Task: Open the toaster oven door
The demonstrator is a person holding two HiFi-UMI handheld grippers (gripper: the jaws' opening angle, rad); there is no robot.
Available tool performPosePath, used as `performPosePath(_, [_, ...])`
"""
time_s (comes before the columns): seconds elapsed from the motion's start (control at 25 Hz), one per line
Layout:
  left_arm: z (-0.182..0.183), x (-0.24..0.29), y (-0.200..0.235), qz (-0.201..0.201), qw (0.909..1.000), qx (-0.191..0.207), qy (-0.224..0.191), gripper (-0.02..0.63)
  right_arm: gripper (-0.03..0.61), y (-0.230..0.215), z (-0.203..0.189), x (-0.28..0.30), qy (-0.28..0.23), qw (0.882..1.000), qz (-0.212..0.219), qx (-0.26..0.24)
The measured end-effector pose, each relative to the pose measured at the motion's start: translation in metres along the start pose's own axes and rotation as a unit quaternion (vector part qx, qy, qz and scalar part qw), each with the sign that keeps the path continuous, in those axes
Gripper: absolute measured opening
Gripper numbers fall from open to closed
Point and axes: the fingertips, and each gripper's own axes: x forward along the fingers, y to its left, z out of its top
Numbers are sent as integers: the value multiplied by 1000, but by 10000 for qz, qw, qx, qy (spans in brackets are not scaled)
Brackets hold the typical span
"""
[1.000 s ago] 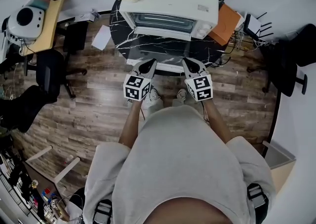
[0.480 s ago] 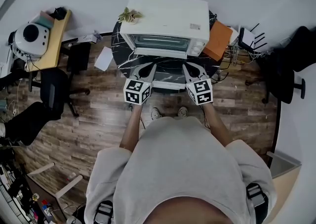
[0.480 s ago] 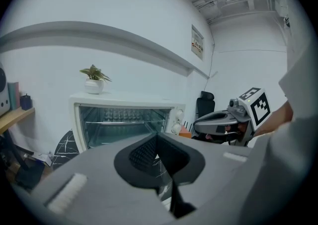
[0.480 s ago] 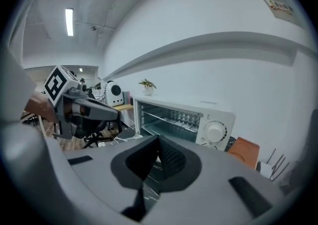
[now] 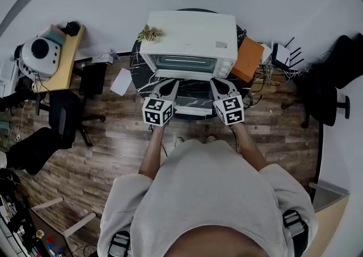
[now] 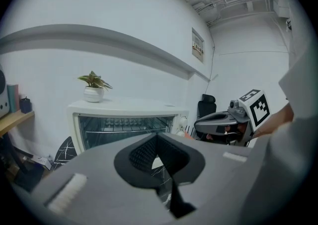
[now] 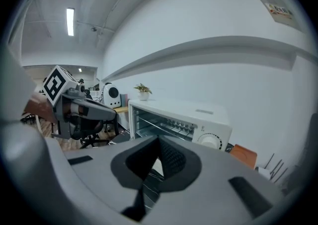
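A white toaster oven (image 5: 193, 37) stands on a round black marble table (image 5: 139, 74). Its door (image 5: 193, 110) lies folded down toward me, and the wire racks inside (image 6: 121, 127) show in both gripper views. My left gripper (image 5: 169, 84) and right gripper (image 5: 219, 83) hover side by side over the lowered door, both pointing at the oven front. Each is shut with nothing between its pads. In the left gripper view the left gripper (image 6: 157, 138) faces the oven opening, with the right gripper (image 6: 218, 122) beside it. The right gripper (image 7: 159, 142) faces the oven's knob side (image 7: 211, 140).
A small potted plant (image 5: 150, 34) sits on the oven's left top corner. An orange box (image 5: 248, 60) and a router (image 5: 281, 54) with cables lie right of the oven. A wooden desk (image 5: 62, 40) with a white device and dark chairs (image 5: 62, 108) stand at the left.
Both grippers have risen and moved forward over the lowered door. The head view has pulled back, so the oven and table look smaller.
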Motion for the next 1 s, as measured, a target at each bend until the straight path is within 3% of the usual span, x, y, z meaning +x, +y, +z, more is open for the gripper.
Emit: performPosePath(1.0, [2, 9, 3, -12, 10000, 21, -9, 11, 12, -6, -1, 5, 58, 9999, -93, 6])
